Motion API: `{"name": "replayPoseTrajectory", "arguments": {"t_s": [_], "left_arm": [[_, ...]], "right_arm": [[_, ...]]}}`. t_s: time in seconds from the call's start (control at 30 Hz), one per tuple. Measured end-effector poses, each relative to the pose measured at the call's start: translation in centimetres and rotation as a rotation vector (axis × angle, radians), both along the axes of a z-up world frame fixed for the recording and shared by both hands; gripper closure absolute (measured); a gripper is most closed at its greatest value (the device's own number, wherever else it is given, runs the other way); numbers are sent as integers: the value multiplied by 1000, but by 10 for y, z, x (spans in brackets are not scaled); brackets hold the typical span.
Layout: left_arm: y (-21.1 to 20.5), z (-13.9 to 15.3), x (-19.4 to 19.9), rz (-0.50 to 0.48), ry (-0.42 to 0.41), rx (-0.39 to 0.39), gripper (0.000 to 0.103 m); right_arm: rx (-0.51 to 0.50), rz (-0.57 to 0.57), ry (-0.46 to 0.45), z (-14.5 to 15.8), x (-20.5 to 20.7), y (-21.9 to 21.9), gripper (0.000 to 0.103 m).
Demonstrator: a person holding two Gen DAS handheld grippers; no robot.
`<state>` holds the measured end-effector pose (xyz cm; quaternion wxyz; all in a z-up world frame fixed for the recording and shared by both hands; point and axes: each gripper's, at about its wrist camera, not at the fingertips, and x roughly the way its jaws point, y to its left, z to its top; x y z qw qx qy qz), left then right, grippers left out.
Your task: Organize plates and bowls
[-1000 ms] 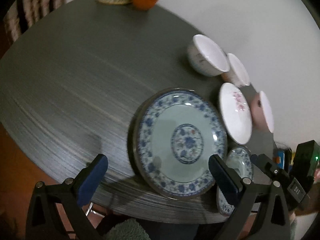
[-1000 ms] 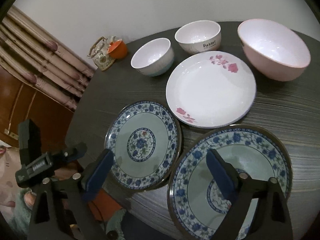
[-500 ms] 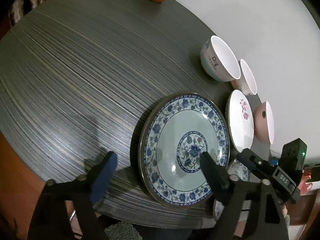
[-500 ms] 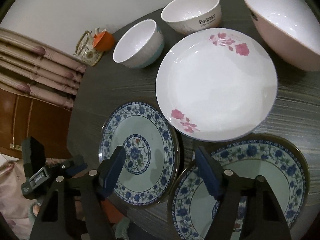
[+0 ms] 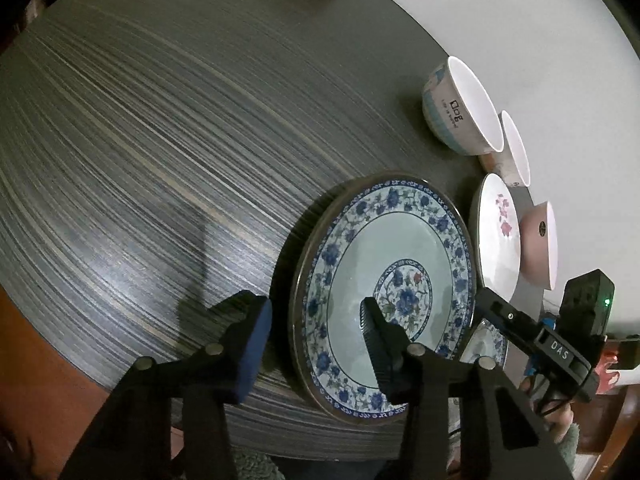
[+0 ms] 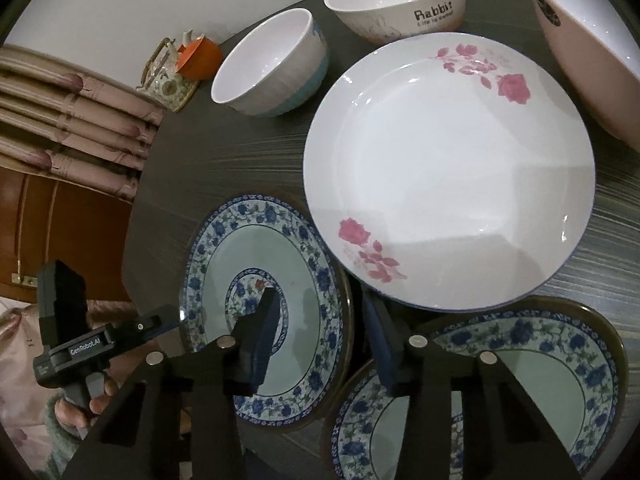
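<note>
Plates: 3. Two blue-patterned plates, one [image 6: 280, 296] under the left finger of the right tongs, the other [image 6: 532, 364] under their right finger. One white plate with pink flowers [image 6: 448, 168] ahead of those tongs.

Bowls: 3. One white bowl with a blue band [image 6: 272, 64] ahead-left, one Rabbit bowl [image 6: 396, 0] straight ahead beyond the white plate, one pink bowl [image 6: 588, 44] ahead-right.

Other items: 1 orange piece [image 6: 200, 58] and 1 patterned ceramic piece [image 6: 168, 80] touching it, far ahead-left at the table [image 6: 240, 152] edge.

Tongs: 2.
</note>
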<state>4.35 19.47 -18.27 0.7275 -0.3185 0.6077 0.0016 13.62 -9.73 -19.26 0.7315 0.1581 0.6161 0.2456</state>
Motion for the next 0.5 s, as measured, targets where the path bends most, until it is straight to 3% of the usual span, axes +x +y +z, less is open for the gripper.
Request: {"name": "replayPoseTrajectory", "arguments": {"t_s": [0.23,0.5], "left_arm": [[-3,-12,4,-22,20,11,79],[-4,-16,5,-46,12,56,83]], "right_arm": [[6,8,15,-7,5,0,75],[-24,17,7,-11,5,2,86]]}}
